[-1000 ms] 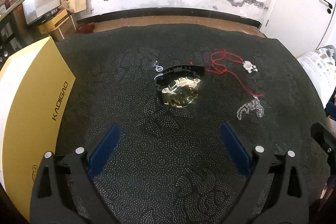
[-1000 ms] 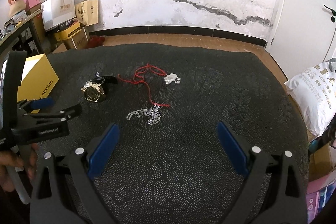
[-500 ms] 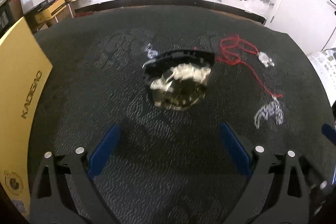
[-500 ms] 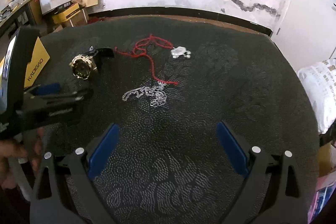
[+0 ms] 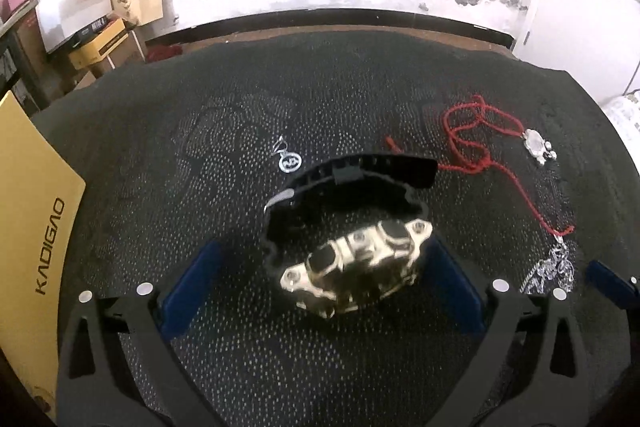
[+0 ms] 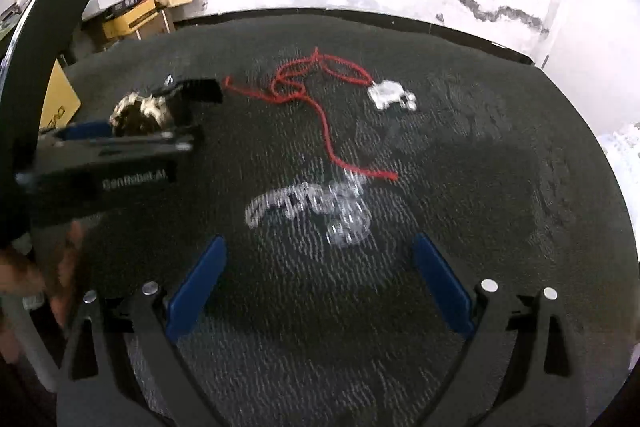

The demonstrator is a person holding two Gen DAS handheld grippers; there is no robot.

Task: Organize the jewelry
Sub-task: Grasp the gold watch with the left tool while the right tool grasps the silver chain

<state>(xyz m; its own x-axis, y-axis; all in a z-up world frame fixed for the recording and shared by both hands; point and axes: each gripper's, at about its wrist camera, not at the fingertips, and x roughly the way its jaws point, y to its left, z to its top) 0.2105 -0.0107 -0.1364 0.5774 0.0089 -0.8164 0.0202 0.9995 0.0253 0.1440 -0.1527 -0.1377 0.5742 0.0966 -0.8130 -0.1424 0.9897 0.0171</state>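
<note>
Two grippers spread wide, gripping nothing: left gripper (image 5: 320,279) straddling the gold watch (image 5: 356,267), right gripper (image 6: 320,275) just short of the silver chain (image 6: 312,207). Could pinch only the black strap (image 5: 360,179) and tip the watch; might snag the red cord (image 6: 320,107) when lifting chain.

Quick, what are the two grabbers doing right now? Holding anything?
Left gripper: open, fingers on either side of the gold watch, not gripping it.
Right gripper: open, holding nothing, near the silver chain.

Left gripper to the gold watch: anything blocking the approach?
Nothing visible. The left gripper is open, and the gold watch already sits between its blue fingers on the dark cloth. The small silver ring lies beyond the strap, out of the way.
</note>
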